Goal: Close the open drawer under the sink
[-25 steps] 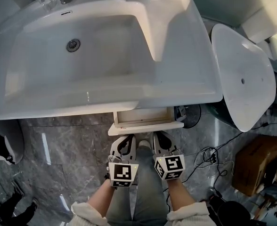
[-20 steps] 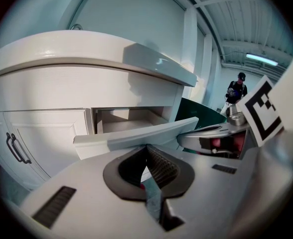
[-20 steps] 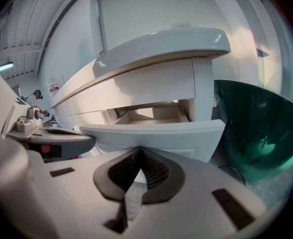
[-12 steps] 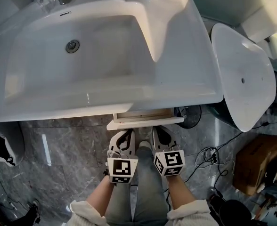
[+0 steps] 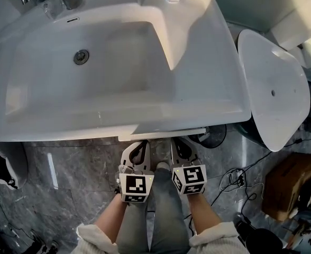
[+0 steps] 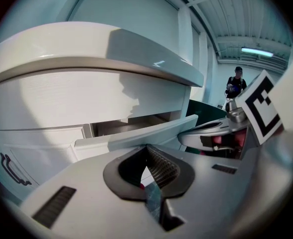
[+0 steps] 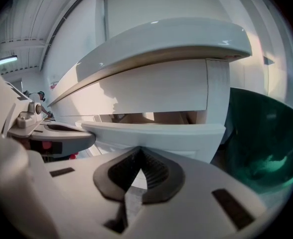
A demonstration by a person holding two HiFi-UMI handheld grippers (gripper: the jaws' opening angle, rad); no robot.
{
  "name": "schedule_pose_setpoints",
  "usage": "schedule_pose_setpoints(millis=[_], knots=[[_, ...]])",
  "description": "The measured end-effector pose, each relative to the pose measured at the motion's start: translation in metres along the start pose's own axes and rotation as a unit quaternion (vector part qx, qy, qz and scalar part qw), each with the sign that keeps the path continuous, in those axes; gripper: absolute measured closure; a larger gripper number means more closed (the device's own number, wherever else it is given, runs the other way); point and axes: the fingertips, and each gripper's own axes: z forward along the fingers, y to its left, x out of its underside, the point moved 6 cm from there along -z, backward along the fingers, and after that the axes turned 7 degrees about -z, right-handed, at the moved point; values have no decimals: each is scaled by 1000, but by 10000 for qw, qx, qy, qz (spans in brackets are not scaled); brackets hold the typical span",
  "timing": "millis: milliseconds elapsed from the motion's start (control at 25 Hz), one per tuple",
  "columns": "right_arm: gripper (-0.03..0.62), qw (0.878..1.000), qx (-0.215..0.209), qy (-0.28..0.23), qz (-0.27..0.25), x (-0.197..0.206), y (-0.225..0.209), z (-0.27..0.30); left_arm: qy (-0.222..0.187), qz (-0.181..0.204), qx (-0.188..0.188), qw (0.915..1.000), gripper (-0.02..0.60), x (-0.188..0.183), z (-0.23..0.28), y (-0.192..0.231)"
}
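Only a thin strip of the white drawer front [image 5: 161, 135] shows under the front rim of the white sink [image 5: 208, 89] in the head view. In the left gripper view the drawer [image 6: 136, 135] stands slightly open, and the gap above the drawer front [image 7: 156, 132] also shows in the right gripper view. My left gripper [image 5: 136, 151] and right gripper [image 5: 181, 147] sit side by side, both shut and empty. Their tips [image 6: 146, 148] [image 7: 140, 151] are right at the drawer front. I cannot tell whether they touch it.
A loose white basin [image 5: 274, 89] leans at the right, with a cardboard box [image 5: 290, 187] and cables [image 5: 232, 179] on the grey floor. A dark green bin [image 7: 261, 148] stands right of the cabinet. A cabinet door handle [image 6: 12, 164] is at the left. A person [image 6: 235, 82] stands far off.
The drawer has slid in under the sink; its open inside no longer shows from above. Both grippers have moved forward with it, side by side.
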Motion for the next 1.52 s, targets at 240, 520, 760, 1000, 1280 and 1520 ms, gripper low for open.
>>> schedule_pose_setpoints(millis=[240, 520, 760, 1000, 1280, 1520], knots=[[583, 9999, 36, -89, -50, -5, -3, 10, -88, 146, 12, 9999, 566, -5, 8, 6], [583, 9998, 67, -117, -116, -16, -9, 24, -123, 165, -21, 9998, 566, -15, 21, 14], [583, 9997, 91, -156, -148, -22, -11, 32, -163, 332, 19, 9993, 566, -21, 27, 20], [583, 9997, 150, -168, -136, -25, -15, 38, -139, 441, 75, 9989, 566, -25, 33, 22], [583, 9996, 214, -153, -106, -23, -17, 38, -227, 271, -71, 9993, 566, -24, 32, 20], [583, 9997, 54, -108, -229, -24, -9, 30, -261, 213, -165, 9993, 566, -29, 21, 18]])
